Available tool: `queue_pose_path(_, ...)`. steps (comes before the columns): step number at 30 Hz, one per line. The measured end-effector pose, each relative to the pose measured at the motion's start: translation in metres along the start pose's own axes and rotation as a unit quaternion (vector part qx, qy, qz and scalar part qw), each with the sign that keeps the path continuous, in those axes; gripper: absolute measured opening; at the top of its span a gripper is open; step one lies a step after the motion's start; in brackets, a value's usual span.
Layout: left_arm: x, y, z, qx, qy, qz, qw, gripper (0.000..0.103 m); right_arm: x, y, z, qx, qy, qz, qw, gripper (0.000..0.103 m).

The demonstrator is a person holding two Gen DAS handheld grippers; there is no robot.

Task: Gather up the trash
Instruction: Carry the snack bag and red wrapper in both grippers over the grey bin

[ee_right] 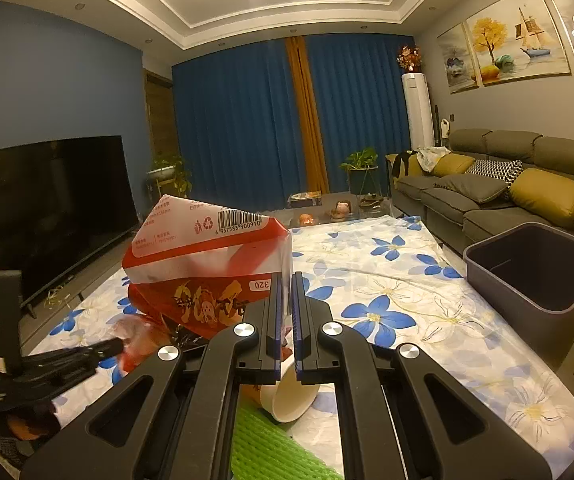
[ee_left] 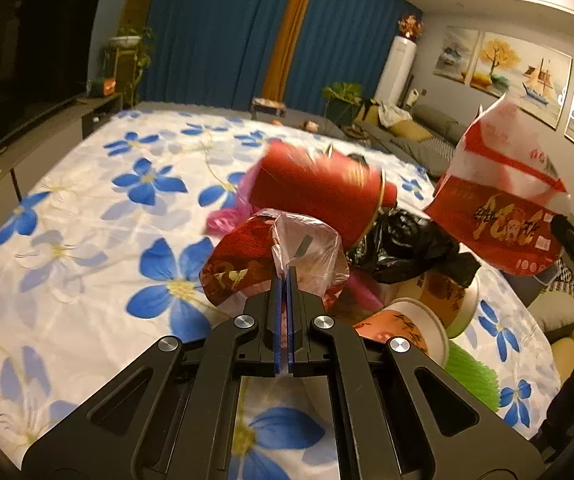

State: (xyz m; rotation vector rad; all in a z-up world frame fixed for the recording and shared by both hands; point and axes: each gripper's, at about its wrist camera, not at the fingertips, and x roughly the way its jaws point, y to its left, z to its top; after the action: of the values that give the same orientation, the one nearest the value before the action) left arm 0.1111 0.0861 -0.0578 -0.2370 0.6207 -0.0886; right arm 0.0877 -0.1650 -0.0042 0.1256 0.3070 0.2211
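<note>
L hand-held gripper [ee_left: 286, 276] pinches clear bag [ee_left: 307, 248] (at tips); R hand-held gripper [ee_right: 286, 280] grips tissue pack [ee_right: 207, 248]

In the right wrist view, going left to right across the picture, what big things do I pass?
Television → red and white tissue pack pinched in the right claw → orange curtain strip → potted plant → white standing air conditioner → grey trash bin.
</note>
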Motion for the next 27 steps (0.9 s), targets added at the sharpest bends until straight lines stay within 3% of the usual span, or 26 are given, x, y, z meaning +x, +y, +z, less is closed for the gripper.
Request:
queue_pose_path(10, -0.052, 0.006, 0.002, -0.015, -0.050, 0.005, 0.9986, 0.001, -0.013, -0.002, -0.001, 0.008, -0.012, -0.006, 1.000, 0.006)
queue_pose_path(27, -0.060, -0.010, 0.001, -0.003, -0.060, -0.001, 0.9982, 0.001, -0.037, -0.008, -0.007, 0.027, -0.033, -0.031, 0.999, 0.006)
